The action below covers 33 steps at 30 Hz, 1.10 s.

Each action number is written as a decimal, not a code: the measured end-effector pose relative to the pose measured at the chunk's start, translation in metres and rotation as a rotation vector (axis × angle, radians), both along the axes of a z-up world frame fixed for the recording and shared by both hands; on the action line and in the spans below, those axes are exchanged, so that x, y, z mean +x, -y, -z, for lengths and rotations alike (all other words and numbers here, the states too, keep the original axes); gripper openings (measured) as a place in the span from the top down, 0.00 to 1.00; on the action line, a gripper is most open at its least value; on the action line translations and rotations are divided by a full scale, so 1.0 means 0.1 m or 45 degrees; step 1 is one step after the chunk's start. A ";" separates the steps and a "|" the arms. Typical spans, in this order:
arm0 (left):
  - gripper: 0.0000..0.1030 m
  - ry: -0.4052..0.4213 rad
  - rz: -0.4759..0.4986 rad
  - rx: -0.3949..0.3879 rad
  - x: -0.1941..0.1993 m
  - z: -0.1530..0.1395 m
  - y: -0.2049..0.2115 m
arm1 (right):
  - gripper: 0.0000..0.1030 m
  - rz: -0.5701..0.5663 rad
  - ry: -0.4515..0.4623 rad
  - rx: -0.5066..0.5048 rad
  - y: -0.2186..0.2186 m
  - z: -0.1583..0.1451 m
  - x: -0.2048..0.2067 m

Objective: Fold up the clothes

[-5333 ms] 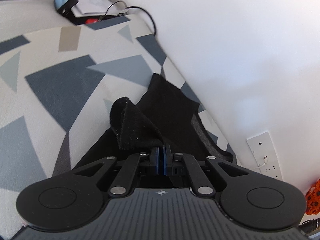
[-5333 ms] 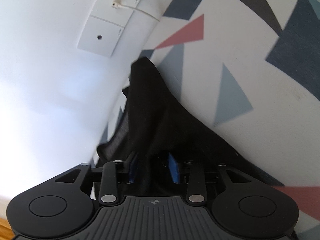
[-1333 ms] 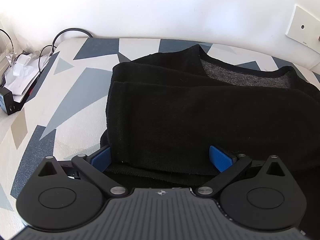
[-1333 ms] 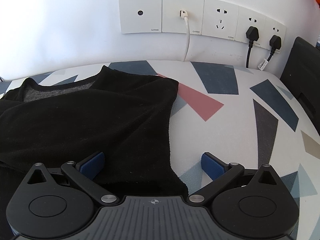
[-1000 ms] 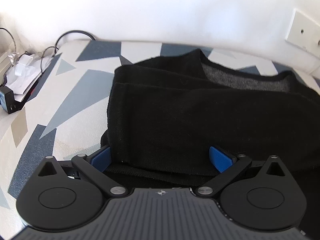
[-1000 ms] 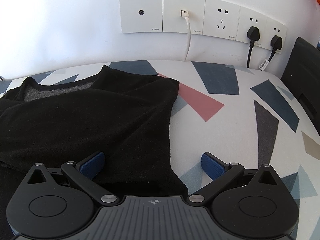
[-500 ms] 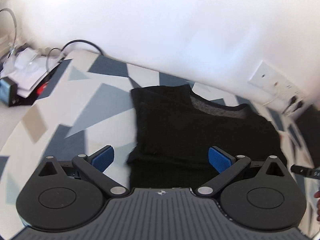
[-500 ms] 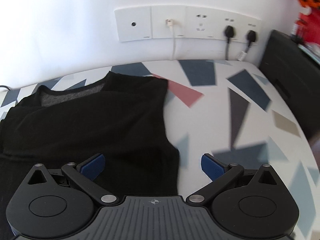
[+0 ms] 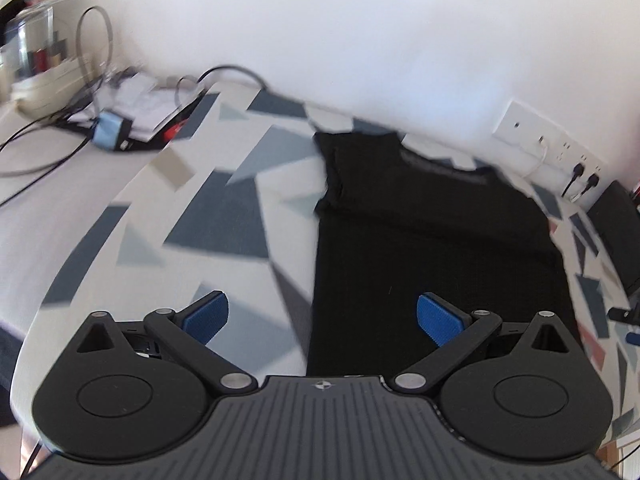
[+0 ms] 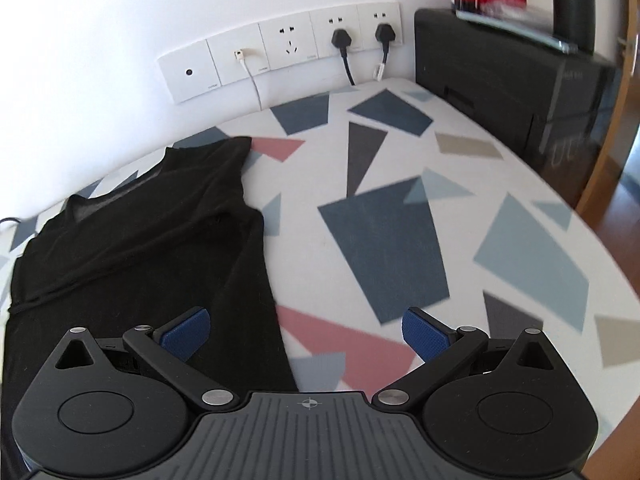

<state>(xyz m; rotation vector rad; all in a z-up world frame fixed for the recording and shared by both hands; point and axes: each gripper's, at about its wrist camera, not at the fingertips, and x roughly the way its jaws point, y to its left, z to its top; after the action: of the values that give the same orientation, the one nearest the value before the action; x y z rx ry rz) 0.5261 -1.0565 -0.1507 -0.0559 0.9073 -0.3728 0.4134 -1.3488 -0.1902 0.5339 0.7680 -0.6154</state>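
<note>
Black knit top [image 9: 432, 240]: sleeves folded in, flat, probably.
Left gripper [image 9: 322, 318]: fingers spread, empty.
Right gripper [image 10: 306, 334]: spread, empty.
Risk: snagging 1 layer, undoing folds.

One black garment [image 10: 152, 248], five wall socket plates [image 10: 280, 46], two black plugs [image 10: 342, 38], one white cable [image 10: 252, 76].
</note>
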 end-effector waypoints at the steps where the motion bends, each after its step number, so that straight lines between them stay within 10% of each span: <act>1: 0.00 -0.028 -0.005 0.029 -0.07 0.06 -0.02 | 0.01 -0.018 0.000 0.001 -0.02 0.01 -0.04; 11: 0.01 -0.030 0.111 0.256 -0.53 0.59 0.07 | 0.20 -0.251 -0.049 -0.068 -0.48 0.29 -0.57; 33: 0.00 -0.031 0.060 0.285 -0.53 0.79 0.26 | 0.01 -0.291 -0.165 -0.166 -0.75 0.53 -0.47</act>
<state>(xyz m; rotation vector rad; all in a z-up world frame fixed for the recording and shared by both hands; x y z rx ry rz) 0.4731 -1.0823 -0.2298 0.1670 0.9706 -0.3126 0.3661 -1.2735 -0.2432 0.2829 0.8903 -0.4869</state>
